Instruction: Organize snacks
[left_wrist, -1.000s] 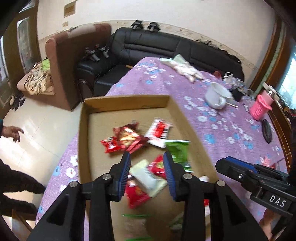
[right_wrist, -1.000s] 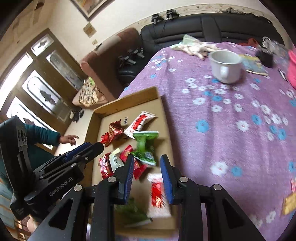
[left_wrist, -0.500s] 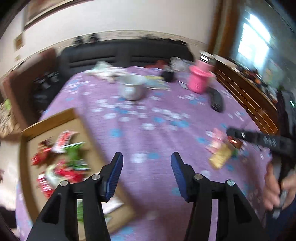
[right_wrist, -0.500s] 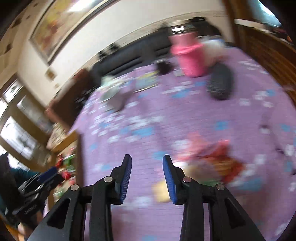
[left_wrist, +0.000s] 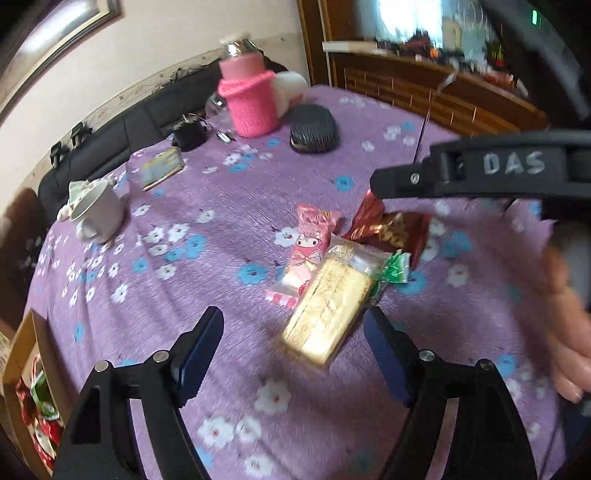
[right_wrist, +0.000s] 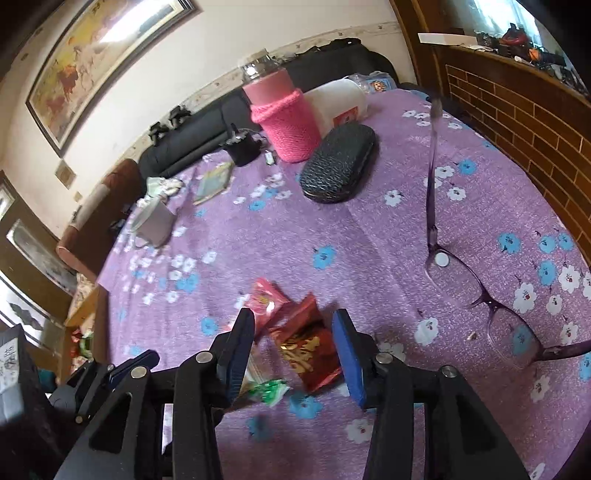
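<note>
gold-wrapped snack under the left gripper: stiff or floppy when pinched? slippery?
The gold-wrapped snack looks like a flat slab, so probably fairly stiff across its width. Its glossy film wrapper may slide between the left gripper pads. It overlaps the pink packet, so lifting could drag that along.

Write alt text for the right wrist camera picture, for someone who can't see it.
An open gripper hovers over a red snack packet in a small pile of snacks on a purple flowered tablecloth. Purple glasses lie unfolded to the right; farther back stand a pink knitted bottle and a black glasses case.
</note>
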